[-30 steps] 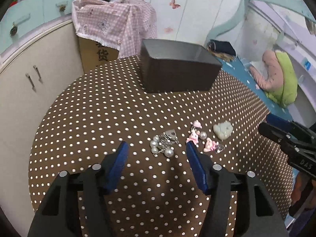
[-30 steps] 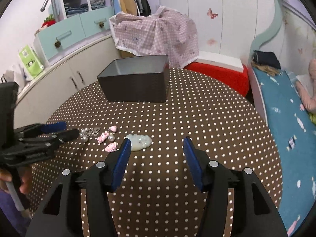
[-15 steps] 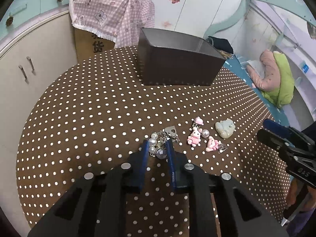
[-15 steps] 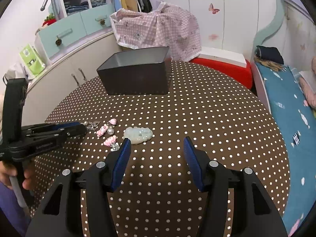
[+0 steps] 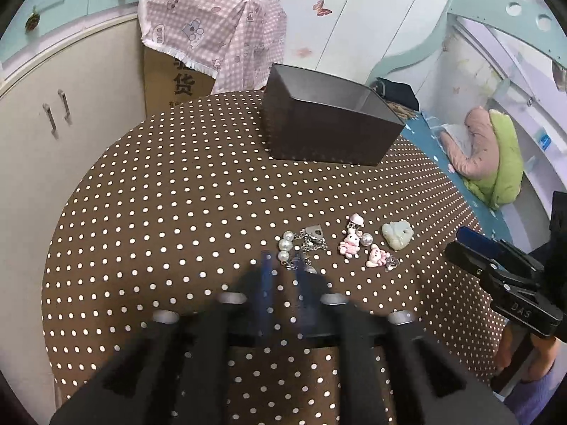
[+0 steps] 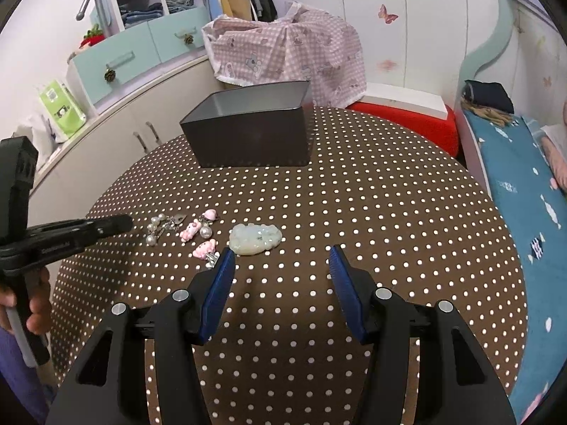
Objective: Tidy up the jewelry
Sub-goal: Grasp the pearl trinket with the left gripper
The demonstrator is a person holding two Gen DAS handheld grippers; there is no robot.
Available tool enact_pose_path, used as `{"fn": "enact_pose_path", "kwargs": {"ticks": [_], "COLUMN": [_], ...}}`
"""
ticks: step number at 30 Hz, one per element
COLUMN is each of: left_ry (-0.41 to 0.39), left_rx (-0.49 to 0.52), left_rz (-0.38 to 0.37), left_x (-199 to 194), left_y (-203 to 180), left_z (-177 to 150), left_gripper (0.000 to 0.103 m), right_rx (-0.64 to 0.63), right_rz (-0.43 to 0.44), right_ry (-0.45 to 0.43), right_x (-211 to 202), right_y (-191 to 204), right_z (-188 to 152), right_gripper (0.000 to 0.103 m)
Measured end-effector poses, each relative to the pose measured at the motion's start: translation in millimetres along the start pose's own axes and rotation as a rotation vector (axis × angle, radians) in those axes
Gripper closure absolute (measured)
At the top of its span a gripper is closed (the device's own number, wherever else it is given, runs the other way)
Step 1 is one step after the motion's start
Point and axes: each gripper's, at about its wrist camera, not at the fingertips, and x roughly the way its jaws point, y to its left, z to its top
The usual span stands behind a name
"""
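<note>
Jewelry lies in a row on the brown polka-dot table [image 6: 354, 194]: a pearl-and-chain piece [image 5: 304, 244] [image 6: 159, 226], two pink bunny charms [image 5: 351, 242] [image 6: 191, 230], and a pale green jade pendant [image 5: 397, 235] [image 6: 255, 239]. Behind them stands an open dark box [image 5: 329, 134] [image 6: 251, 145]. My left gripper [image 5: 283, 272] [image 6: 120, 225] is blurred. Its jaws are opening, still narrow, with the near end of the pearl chain between the tips; the piece rests on the table. My right gripper [image 6: 281, 258] [image 5: 460, 244] stands open, holding nothing, with its left finger just in front of the pendant.
A cardboard carton under a pink checked cloth [image 5: 212, 35] stands behind the table. Cream cabinets [image 5: 53, 124] run along the left. A bed with a blue sheet [image 6: 514, 177] lies to the right, and a red stool [image 6: 407, 124] sits behind the table's far edge.
My left gripper went from wide open to shut at the pearl chain, and its jaws now spread again in a blur. It edged forward. The right gripper kept still.
</note>
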Motion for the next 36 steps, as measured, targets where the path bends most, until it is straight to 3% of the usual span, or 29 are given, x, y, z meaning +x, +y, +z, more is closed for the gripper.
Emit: {"fn": "enact_pose_path", "kwargs": {"ticks": [2, 6, 15, 20, 24, 26, 30, 34, 36], "left_ry": [-0.018, 0.000, 0.027, 0.012, -0.014, -0.016, 0.025, 0.067, 0.085], "left_rx": [0.027, 0.041, 0.155, 0.131, 0.063, 0.043, 0.039, 0.032, 0.036], "left_rz": [0.036, 0.046, 0.165, 0.143, 0.064, 0.071, 0.087, 0.053, 0.054], "left_x": [0.9, 10.1, 32.3, 25.6, 13.5, 12.8, 22.9, 35.0, 41.9], "left_y": [-8.4, -16.8, -38.3, -31.7, -17.7, -10.9, -4.0, 3.5, 5.0], "left_z": [-1.9, -1.1, -5.7, -2.0, 6.9, 12.8, 25.2, 35.1, 36.8], "left_gripper": [0.052, 0.052, 0.055, 0.055, 0.055, 0.055, 0.055, 0.055, 0.064], "right_rx": [0.001, 0.010, 0.017, 0.020, 0.021, 0.021, 0.017, 0.018, 0.016], "right_rz": [0.001, 0.001, 0.005, 0.012, 0.013, 0.013, 0.016, 0.017, 0.017], "right_ry": [0.003, 0.008, 0.010, 0.015, 0.014, 0.014, 0.016, 0.020, 0.019], "right_x": [0.5, 1.6, 2.7, 4.1, 5.7, 6.8, 8.6, 9.4, 9.3], "right_y": [0.5, -1.5, -4.1, -5.3, -5.0, -4.3, -2.0, -1.8, -1.8], "right_z": [-1.2, -3.3, -4.4, -4.1, -3.9, -3.0, -1.8, -2.0, -1.6], "right_gripper": [0.049, 0.049, 0.049, 0.049, 0.049, 0.049, 0.049, 0.049, 0.049]}}
